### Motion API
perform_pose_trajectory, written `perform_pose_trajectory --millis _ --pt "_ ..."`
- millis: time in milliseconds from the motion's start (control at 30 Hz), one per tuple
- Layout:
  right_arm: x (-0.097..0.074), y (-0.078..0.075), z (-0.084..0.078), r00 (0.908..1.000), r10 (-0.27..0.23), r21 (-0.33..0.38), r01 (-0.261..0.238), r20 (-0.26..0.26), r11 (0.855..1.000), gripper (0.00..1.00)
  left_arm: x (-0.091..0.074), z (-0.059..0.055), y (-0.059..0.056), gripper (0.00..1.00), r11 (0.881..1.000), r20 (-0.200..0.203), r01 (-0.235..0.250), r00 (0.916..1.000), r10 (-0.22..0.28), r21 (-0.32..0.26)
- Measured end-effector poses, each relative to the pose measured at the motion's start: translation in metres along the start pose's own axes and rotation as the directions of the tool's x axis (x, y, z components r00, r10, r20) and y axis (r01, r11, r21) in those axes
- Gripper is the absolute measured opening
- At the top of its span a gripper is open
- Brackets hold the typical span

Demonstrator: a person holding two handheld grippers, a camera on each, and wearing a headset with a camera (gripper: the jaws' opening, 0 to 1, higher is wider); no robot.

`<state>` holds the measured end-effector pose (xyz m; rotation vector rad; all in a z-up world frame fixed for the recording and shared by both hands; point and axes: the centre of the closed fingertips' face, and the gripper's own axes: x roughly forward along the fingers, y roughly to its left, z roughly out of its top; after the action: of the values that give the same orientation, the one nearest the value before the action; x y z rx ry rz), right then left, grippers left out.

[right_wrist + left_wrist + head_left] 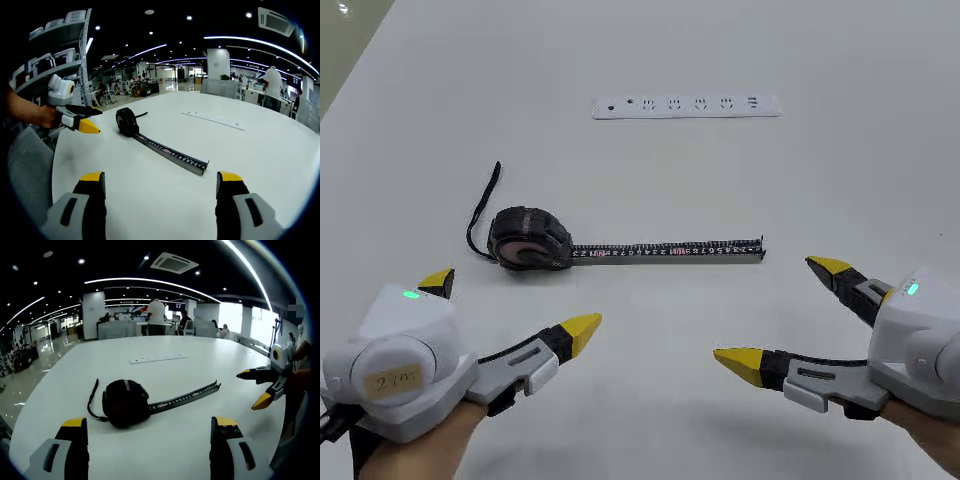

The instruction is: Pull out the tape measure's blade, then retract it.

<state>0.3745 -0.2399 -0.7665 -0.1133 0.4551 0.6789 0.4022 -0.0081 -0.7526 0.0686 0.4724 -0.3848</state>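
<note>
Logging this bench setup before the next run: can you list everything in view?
tape measure: one, black, mid-table
blade: one, dark with markings, pulled out flat to the right of the tape measure
power strip: one, white, far side of the table
table: one, white, under everything
people: several, in the background beyond the table
left gripper: one, white and grey, yellow tips, open, near side
right gripper: one, same colours, open, near side
</note>
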Motion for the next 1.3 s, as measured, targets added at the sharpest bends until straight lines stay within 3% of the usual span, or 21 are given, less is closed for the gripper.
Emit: perform_pose_trajectory --millis 167,233,367,933,1267,1300 --pt "0.002 -0.003 -0.002 0.9998 0.020 -0.024 -0.020 0.001 1.000 0.89 0.003 0.001 0.001 1.00 1.000 0.000 -0.015 0.9999 0.015 -0.007" --pt "0.005 -0.008 -0.004 0.9984 0.057 -0.052 -0.056 0.003 0.997 0.88 0.010 0.001 0.005 1.00 0.999 -0.001 -0.035 0.9994 0.035 -0.017" --pt "0.008 -0.011 -0.005 0.9968 0.080 -0.068 -0.079 0.000 0.995 0.83 0.015 0.002 0.006 0.99 0.999 -0.002 -0.046 0.9990 0.046 -0.024" --pt "0.024 -0.033 -0.009 0.9886 0.143 -0.165 -0.149 -0.047 0.975 0.66 0.036 0.004 0.023 0.96 0.993 -0.022 -0.113 0.9934 0.112 -0.037" --pt "0.030 -0.038 -0.009 0.9852 0.161 -0.184 -0.169 -0.060 0.968 0.54 0.042 0.003 0.026 0.92 0.991 -0.036 -0.119 0.9925 0.117 -0.056" --pt "0.035 -0.047 -0.011 0.9806 0.180 -0.202 -0.192 -0.077 0.960 0.52 0.047 0.004 0.029 0.91 0.990 -0.049 -0.128 0.9909 0.125 -0.066"
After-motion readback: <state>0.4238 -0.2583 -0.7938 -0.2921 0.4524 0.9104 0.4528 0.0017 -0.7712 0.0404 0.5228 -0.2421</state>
